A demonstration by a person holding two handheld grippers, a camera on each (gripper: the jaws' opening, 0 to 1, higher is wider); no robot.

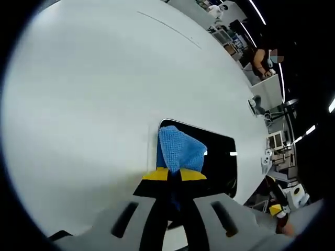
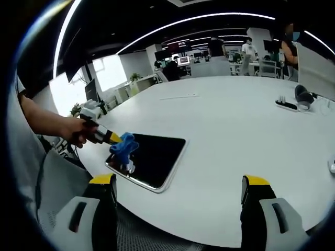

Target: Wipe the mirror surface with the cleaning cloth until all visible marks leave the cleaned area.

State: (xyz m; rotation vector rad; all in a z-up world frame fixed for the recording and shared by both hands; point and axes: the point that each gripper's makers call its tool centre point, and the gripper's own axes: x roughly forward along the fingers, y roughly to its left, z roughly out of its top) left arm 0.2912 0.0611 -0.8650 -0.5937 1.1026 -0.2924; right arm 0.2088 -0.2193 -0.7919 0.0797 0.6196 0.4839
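Item: mirror point(image 2: 149, 159), a dark rectangular pane with a pale rim, lying flat on the white table point(image 2: 235, 136) close to its near edge, by the corner where the person stands. Item: cleaning cloth point(image 1: 179, 149), blue, bunched, held in the left gripper point(image 1: 180, 174), whose yellow-tipped jaws are closed tight on its lower folds; in the right gripper view the cloth point(image 2: 123, 147) meets the glass at the mirror's end nearest the table edge. Item: right gripper point(image 2: 180, 180), jaws spread wide with nothing between them, hanging over the table edge apart from the mirror. Marks on the glass: too small to tell. Risks, as judged: the pane is unsecured and near the edge, so a firm stroke toward that edge could slide it off; a bunched cloth wipes a narrow strip, so passes could miss areas; hard jaw tips riding low could scrape the glass; a loose fold could slip free mid-stroke.
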